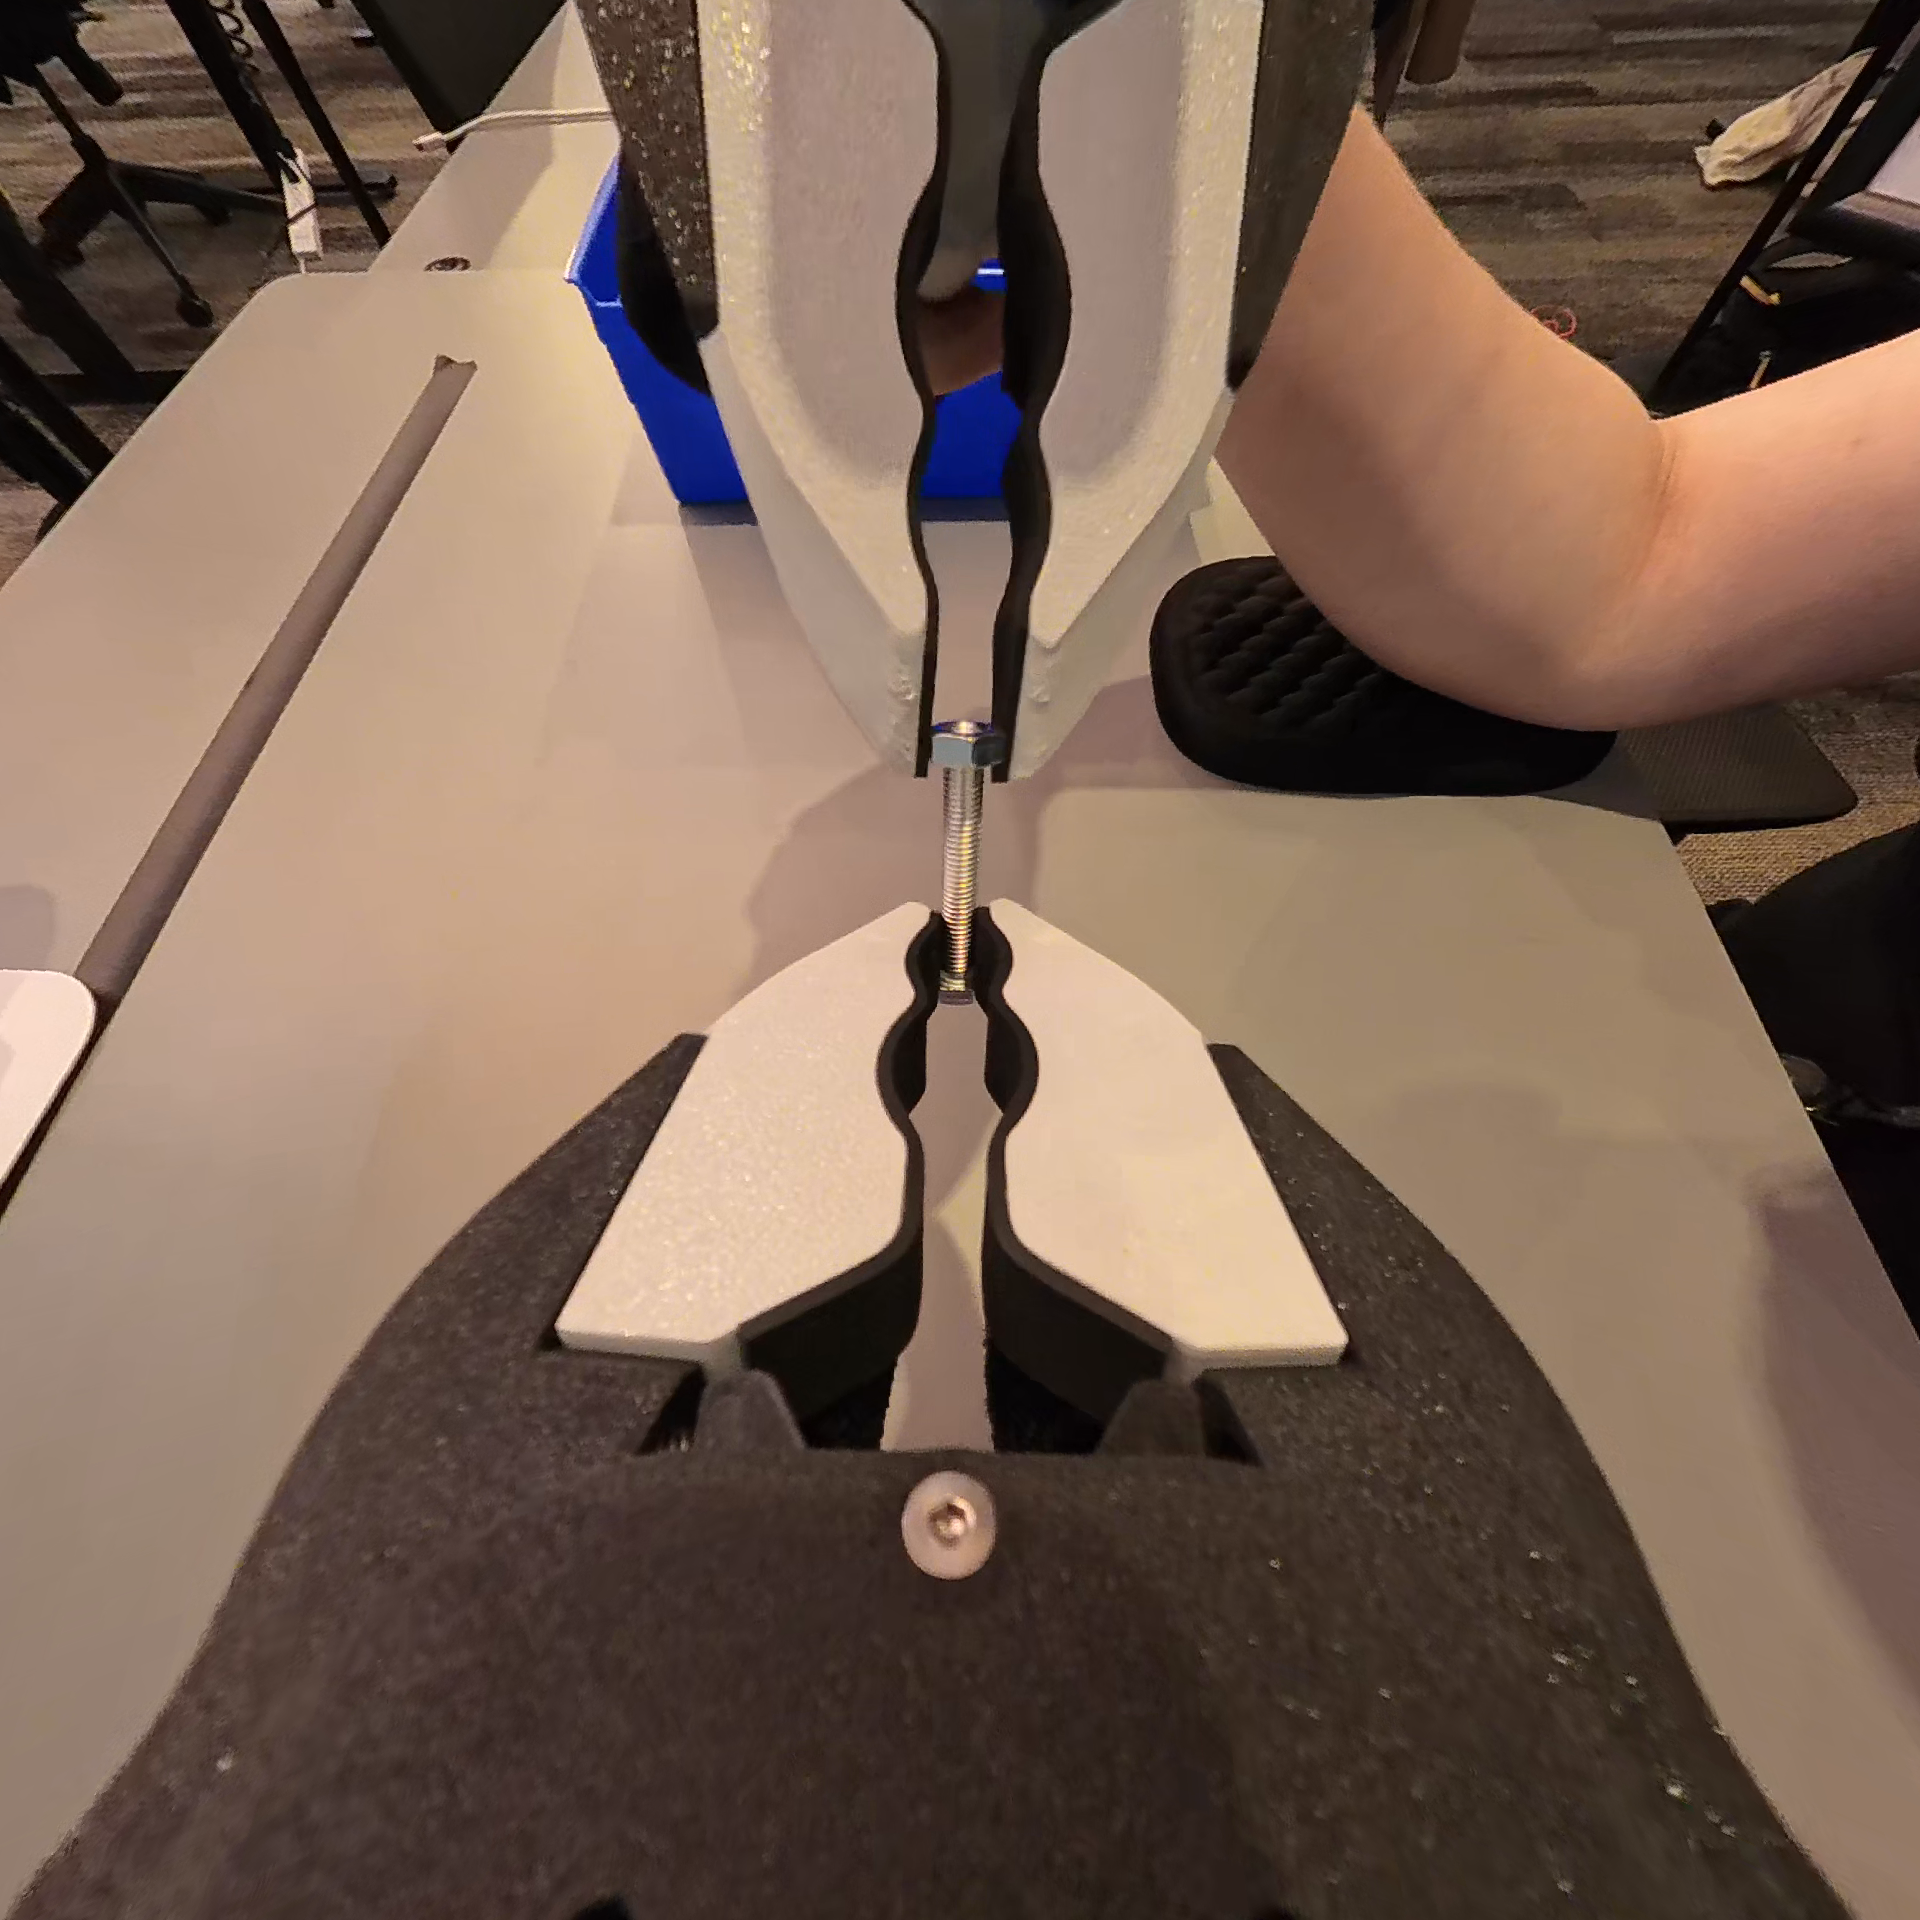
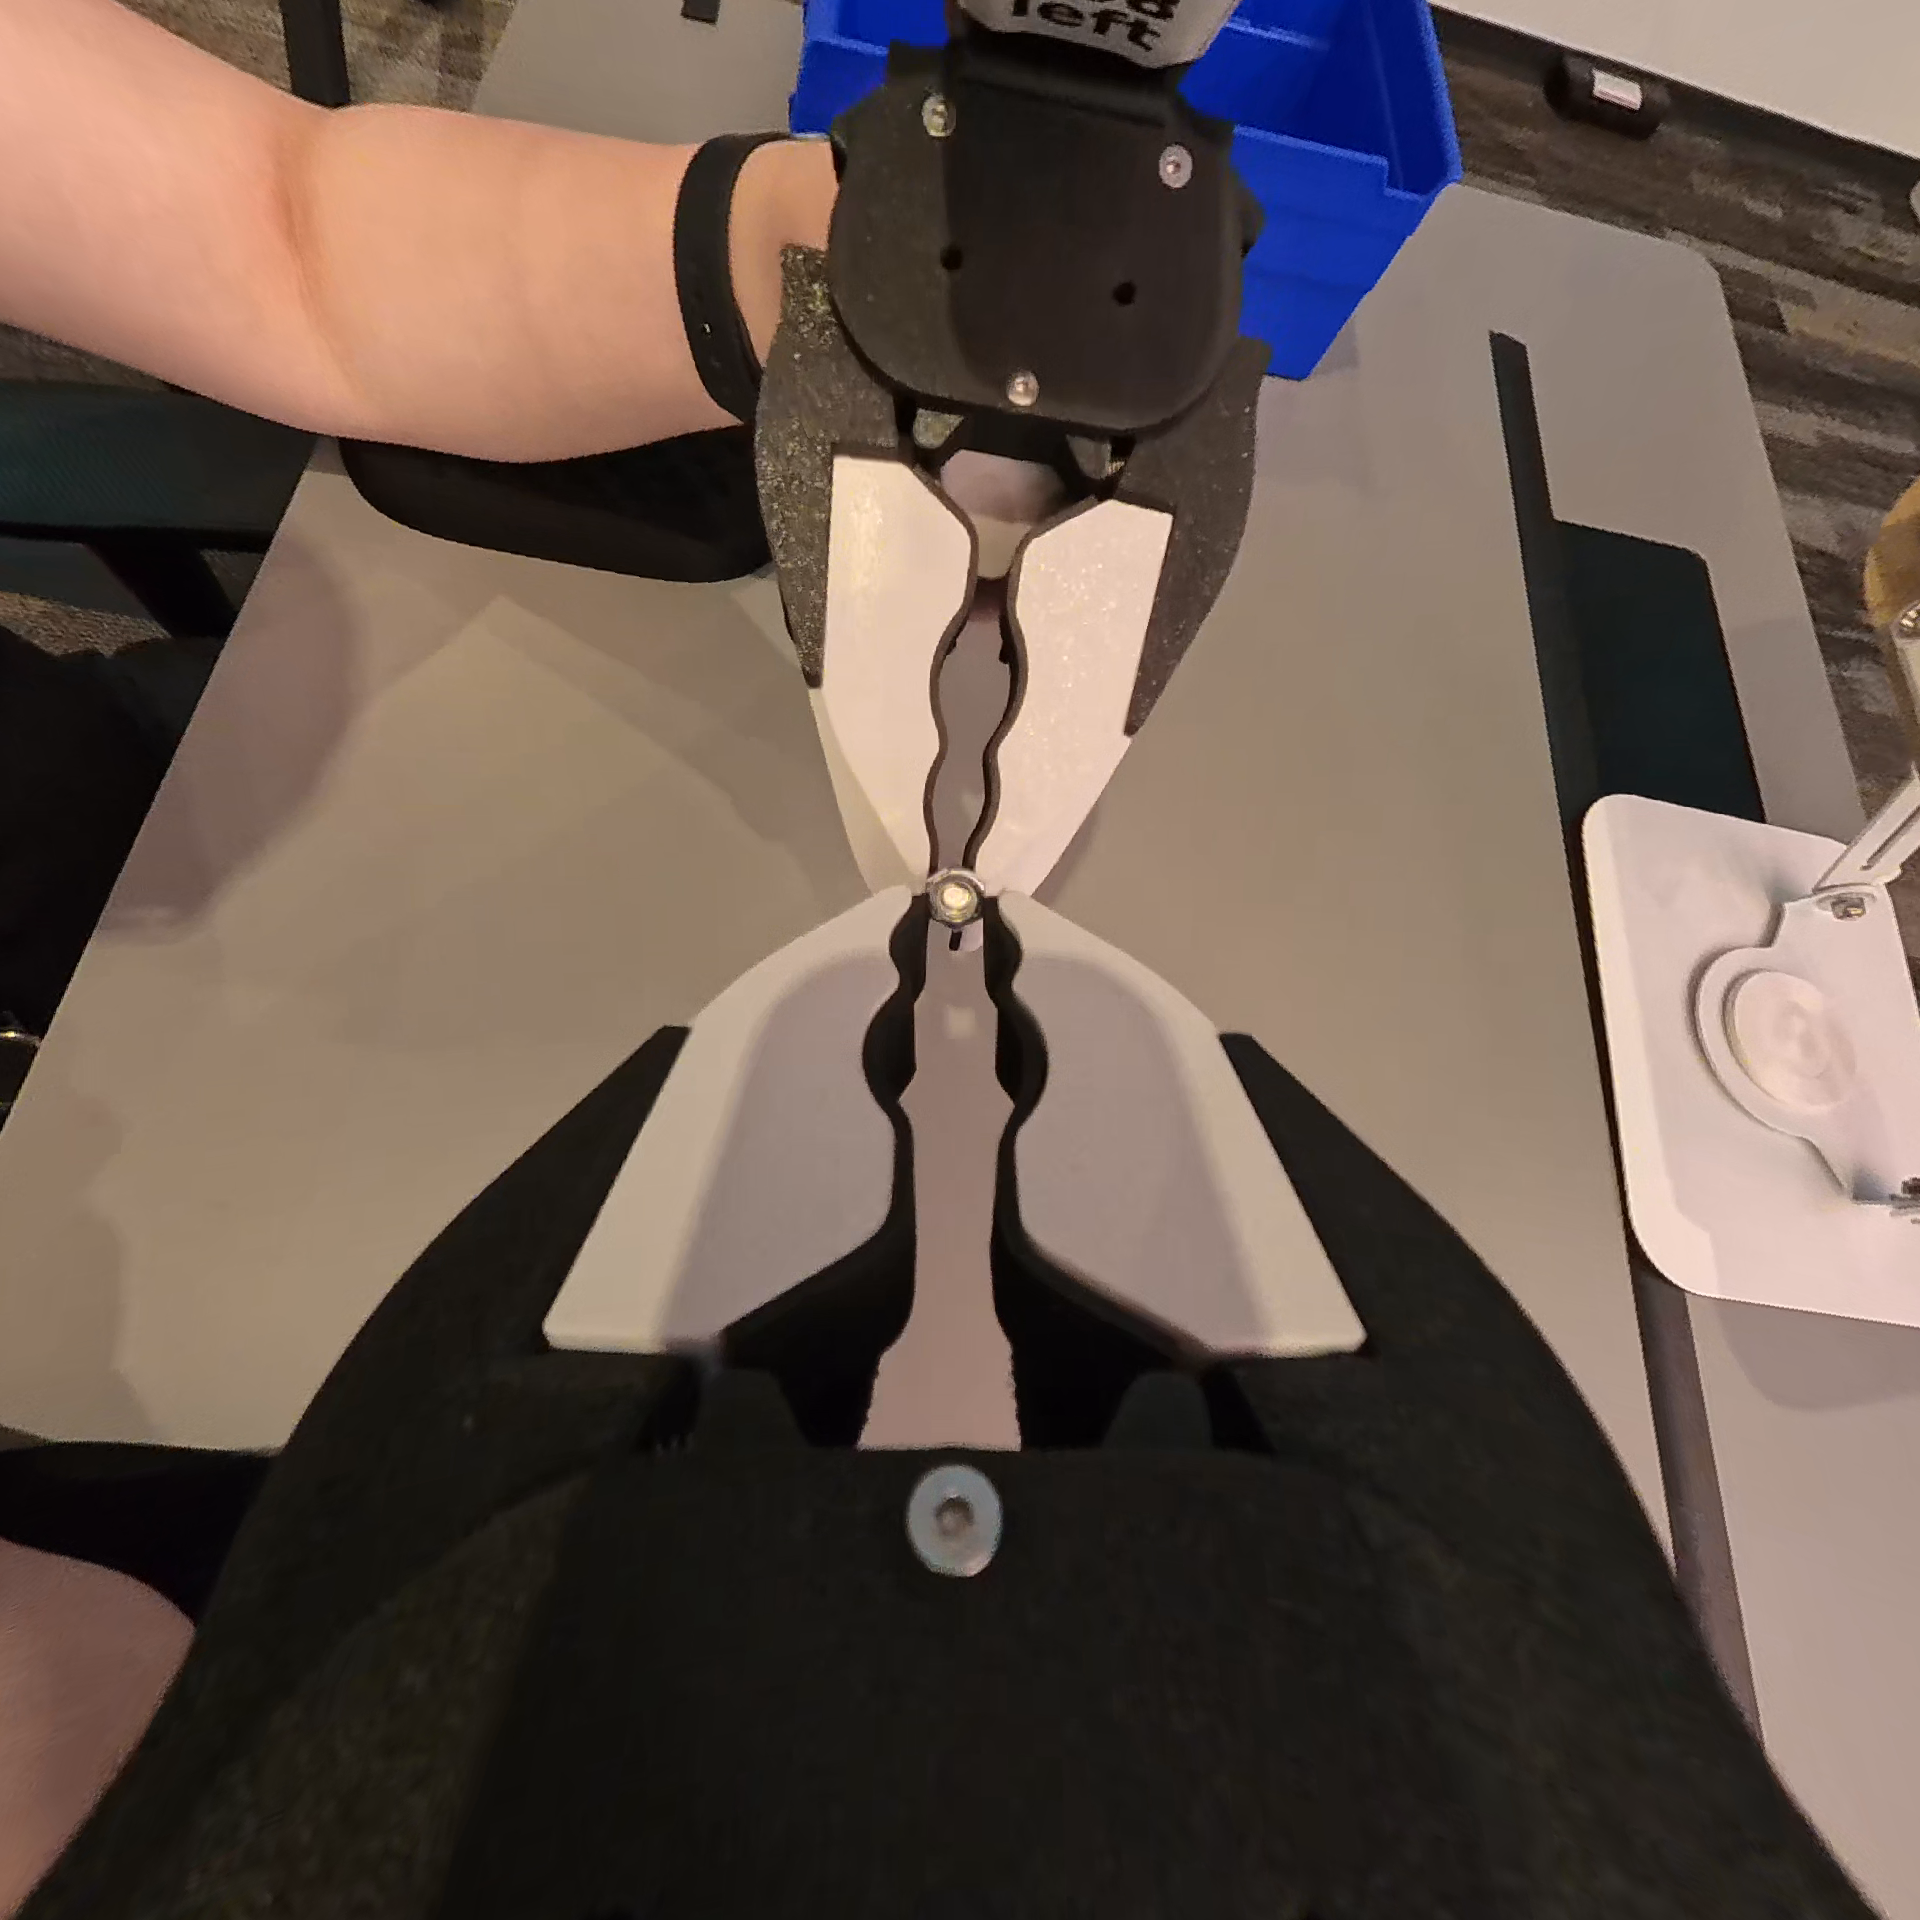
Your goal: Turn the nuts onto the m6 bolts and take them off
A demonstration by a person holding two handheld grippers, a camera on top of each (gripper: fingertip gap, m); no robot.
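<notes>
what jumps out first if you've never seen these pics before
Dead centre, two white-fingered grippers meet tip to tip over a grey table. The left gripper is shut on the head end of a silver bolt, while the right gripper pinches a nut at the bolt's far tip. Behind them, a bright blue bin sits at the table's far end, and a bare forearm rests on a black pad.
</notes>
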